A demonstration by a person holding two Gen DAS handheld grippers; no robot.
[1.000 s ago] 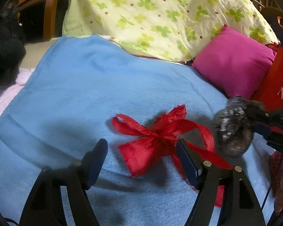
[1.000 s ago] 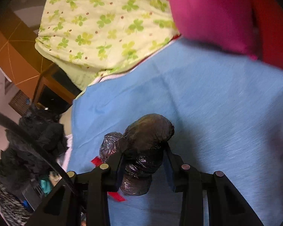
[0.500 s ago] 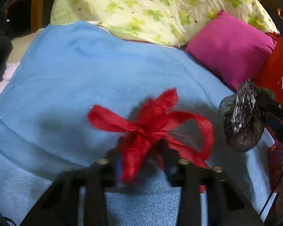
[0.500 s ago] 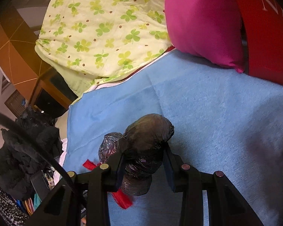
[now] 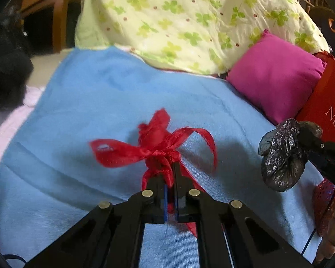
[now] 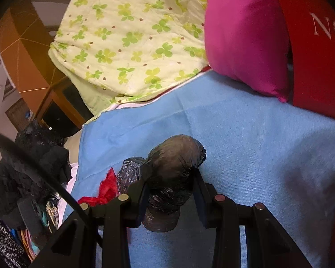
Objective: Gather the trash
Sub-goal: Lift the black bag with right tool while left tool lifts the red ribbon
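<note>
A: Ribbon (image 5: 155, 150), red, frayed – sits mid blue blanket (image 5: 105, 102), pinched at its knot by the left gripper (image 5: 170, 174). Jaws have just been closing, now pressed nearly together w/ the ribbon's folds between them.

B: Loops?

A: One loop sticks out left of the knot, one points up toward the green clover quilt (image 5: 189, 20), a thin tail curls right. More red strands trail under the gripper.

B: Right gripper (image 6: 170, 185)?

A: Pinching a crumpled black plastic bag (image 6: 174, 169), jaws partly apart around it. Bag bulges above the pads (image 6: 198, 192), hangs below too. In the left view that bag (image 5: 281, 156) is right of the ribbon, not touching it.

B: Other stuff near the ribbon?

A: Pink pillow (image 5: 274, 78) up & right of it, against the quilt. Red box (image 5: 323, 102) w/ white lettering beside the pillow. Black clothing pile (image 6: 31, 167) far left, off the blanket edge. Ribbon (image 6: 105, 189) peeks out left of the bag in the right view.
</note>
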